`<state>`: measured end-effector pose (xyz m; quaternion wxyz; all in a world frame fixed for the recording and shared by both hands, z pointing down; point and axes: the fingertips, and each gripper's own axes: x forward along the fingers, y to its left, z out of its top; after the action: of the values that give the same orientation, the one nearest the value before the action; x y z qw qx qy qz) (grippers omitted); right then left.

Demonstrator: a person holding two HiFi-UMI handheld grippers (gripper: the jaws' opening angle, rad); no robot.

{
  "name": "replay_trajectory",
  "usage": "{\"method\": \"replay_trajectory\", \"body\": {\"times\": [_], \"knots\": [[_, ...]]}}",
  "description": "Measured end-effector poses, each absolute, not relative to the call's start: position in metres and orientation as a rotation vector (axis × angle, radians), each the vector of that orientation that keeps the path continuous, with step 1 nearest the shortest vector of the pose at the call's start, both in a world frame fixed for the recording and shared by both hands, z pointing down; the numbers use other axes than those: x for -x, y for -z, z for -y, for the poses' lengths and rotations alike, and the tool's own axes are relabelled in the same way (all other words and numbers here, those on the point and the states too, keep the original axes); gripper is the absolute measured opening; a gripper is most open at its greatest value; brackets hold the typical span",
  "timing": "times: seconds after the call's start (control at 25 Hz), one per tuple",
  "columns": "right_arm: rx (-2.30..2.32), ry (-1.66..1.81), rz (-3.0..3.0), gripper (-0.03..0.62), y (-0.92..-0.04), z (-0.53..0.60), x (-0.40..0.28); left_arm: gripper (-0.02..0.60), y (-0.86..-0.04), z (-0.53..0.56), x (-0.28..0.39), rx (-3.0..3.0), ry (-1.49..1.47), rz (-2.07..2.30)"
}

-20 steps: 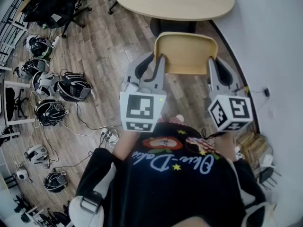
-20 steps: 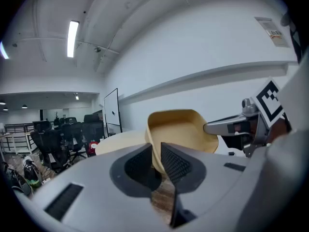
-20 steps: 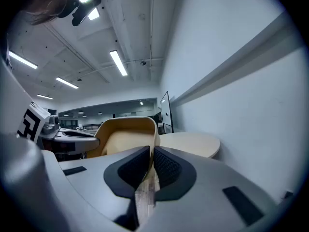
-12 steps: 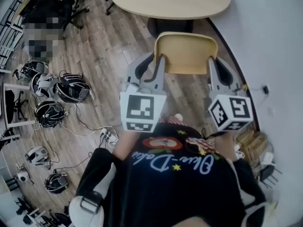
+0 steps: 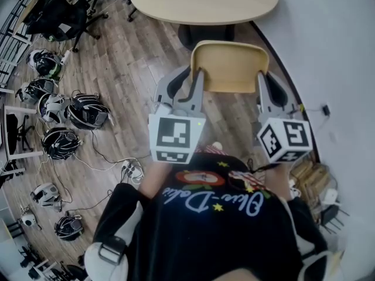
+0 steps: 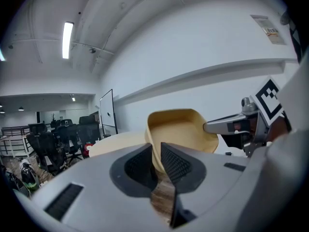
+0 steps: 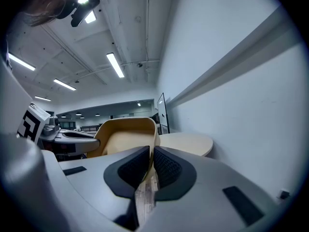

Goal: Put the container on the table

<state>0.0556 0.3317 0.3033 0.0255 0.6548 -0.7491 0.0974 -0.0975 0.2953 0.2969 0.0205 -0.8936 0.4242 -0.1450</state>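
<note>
Carrying step: left tongs [image 5: 188, 81] and right tongs [image 5: 266, 85] pinch opposite rims of the shallow tan plastic container [image 5: 229, 69], which next likely needs lowering onto the pale oval surface [image 5: 205, 2].

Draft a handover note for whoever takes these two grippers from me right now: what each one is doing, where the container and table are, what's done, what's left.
Left gripper: shut on the container, on its left wall.
Right gripper: shut on its right wall.
Container: tan, looks empty, held in the air over the wood floor, short of the table ahead.
Done: container lifted, gripped on both sides.
Left: carry it forward over the tabletop, set it down flat, open both grippers.
</note>
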Motion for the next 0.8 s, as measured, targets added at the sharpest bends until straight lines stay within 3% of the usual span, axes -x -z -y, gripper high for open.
{"method": "replay_trajectory", "body": {"times": [0.8], "knots": [[-1.938, -0.317, 2.385, 0.028, -0.323, -0.307, -0.083, 0.057, -0.314, -0.280, 0.070, 2.721, 0.501, -1.390]]}}
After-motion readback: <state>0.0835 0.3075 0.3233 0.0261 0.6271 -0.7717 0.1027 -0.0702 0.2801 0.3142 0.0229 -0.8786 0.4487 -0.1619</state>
